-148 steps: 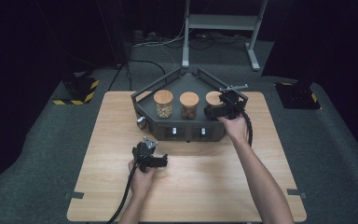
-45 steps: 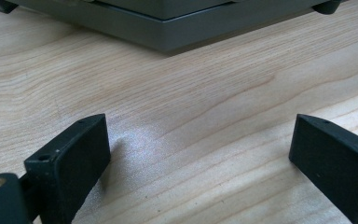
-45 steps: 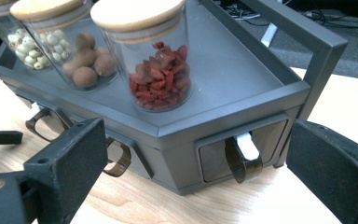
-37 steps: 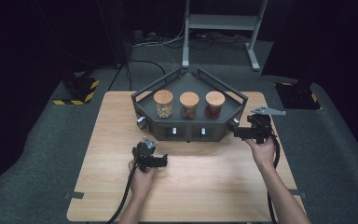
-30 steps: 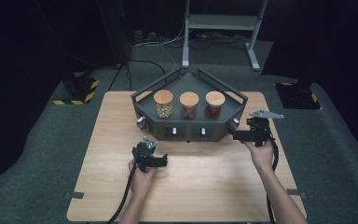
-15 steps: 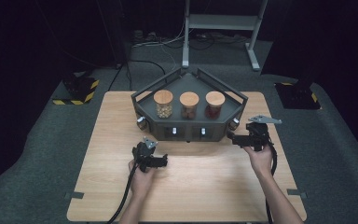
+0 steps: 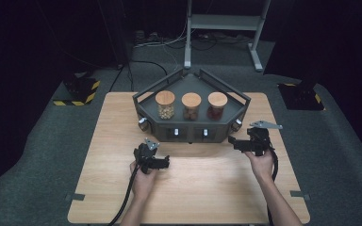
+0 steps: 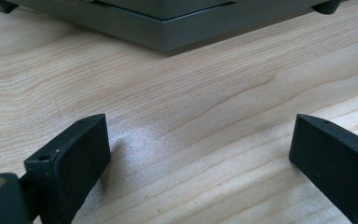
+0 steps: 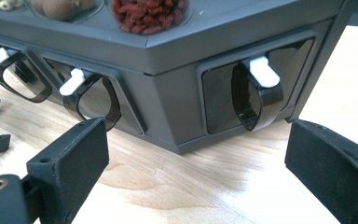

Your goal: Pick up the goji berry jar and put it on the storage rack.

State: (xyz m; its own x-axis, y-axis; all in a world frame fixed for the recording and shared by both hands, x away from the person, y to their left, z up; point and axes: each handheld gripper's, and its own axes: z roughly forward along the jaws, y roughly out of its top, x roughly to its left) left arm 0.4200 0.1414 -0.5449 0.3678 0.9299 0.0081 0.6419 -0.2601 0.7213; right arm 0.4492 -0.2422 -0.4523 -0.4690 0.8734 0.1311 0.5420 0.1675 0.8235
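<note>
**Two open grippers low on the table, near a dark dispenser stand with three jars**

A wooden table (image 7: 99,155) carries a dark grey angular dispenser stand (image 7: 191,89) at its far middle. On the stand's top, three glass jars with wooden lids sit in a row: the left jar (image 7: 165,104) holds pale pieces, the middle jar (image 7: 191,106) brown round ones, and the right jar (image 7: 217,105) red ones. In the right gripper view the red contents show at the top edge, with the brown ones to their left.

The left gripper (image 7: 162,163) lies near the table's middle, on the near side of the stand and apart from it, held in the person's left hand (image 7: 143,181). Its jaws stand wide apart with bare wood between them; in the left gripper view the stand's base runs across the top of the picture, farther off.

The right gripper (image 7: 233,142) is held in the right hand (image 7: 260,162) just beside the stand's right front corner, its jaws pointing left toward the stand. They are spread wide and hold nothing. In the right gripper view, the stand's angled right face is close ahead, and a smoky translucent lever with a white tab (image 9: 256,91) hangs in a recess there. Two more such levers (image 9: 86,93) sit in the front face to the left. The grey plate (image 7: 265,125) tops this gripper, and its black cable (image 7: 275,160) trails along the forearm.
</note>
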